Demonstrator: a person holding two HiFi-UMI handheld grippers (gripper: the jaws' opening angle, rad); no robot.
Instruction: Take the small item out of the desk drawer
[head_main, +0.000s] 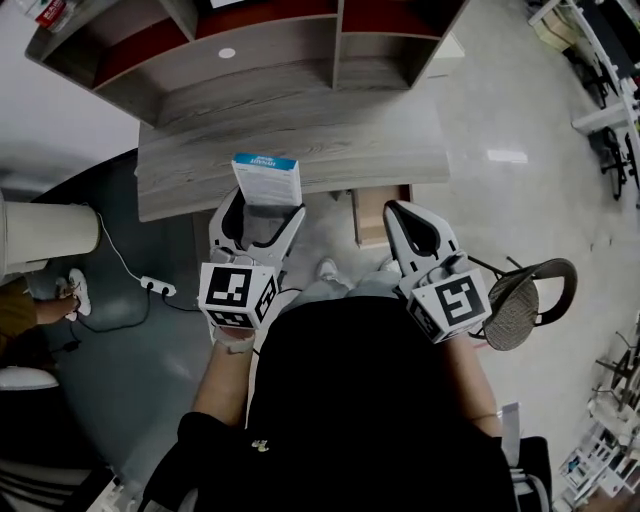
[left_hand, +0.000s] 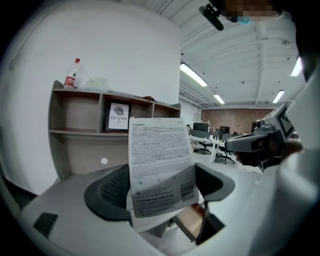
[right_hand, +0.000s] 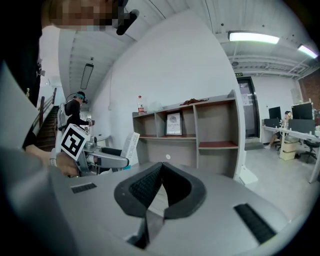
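Note:
My left gripper (head_main: 262, 207) is shut on a small white box (head_main: 266, 178) with a blue top, held upright over the front edge of the grey wooden desk (head_main: 200, 170). In the left gripper view the box (left_hand: 160, 160) stands between the jaws (left_hand: 160, 186), its printed side facing the camera. The open desk drawer (head_main: 378, 212) sticks out below the desk edge, between the two grippers. My right gripper (head_main: 412, 222) hovers by the drawer, and in its own view it (right_hand: 161, 175) is shut on nothing. That view also shows the left gripper (right_hand: 107, 160) with the box (right_hand: 131, 145).
A shelf unit (head_main: 250, 60) stands along the back of the desk, with a bottle (left_hand: 72, 75) on top and a framed print (left_hand: 118, 116) inside. A round chair (head_main: 525, 295) stands at my right. A power strip (head_main: 158, 287) and cable lie on the floor at left.

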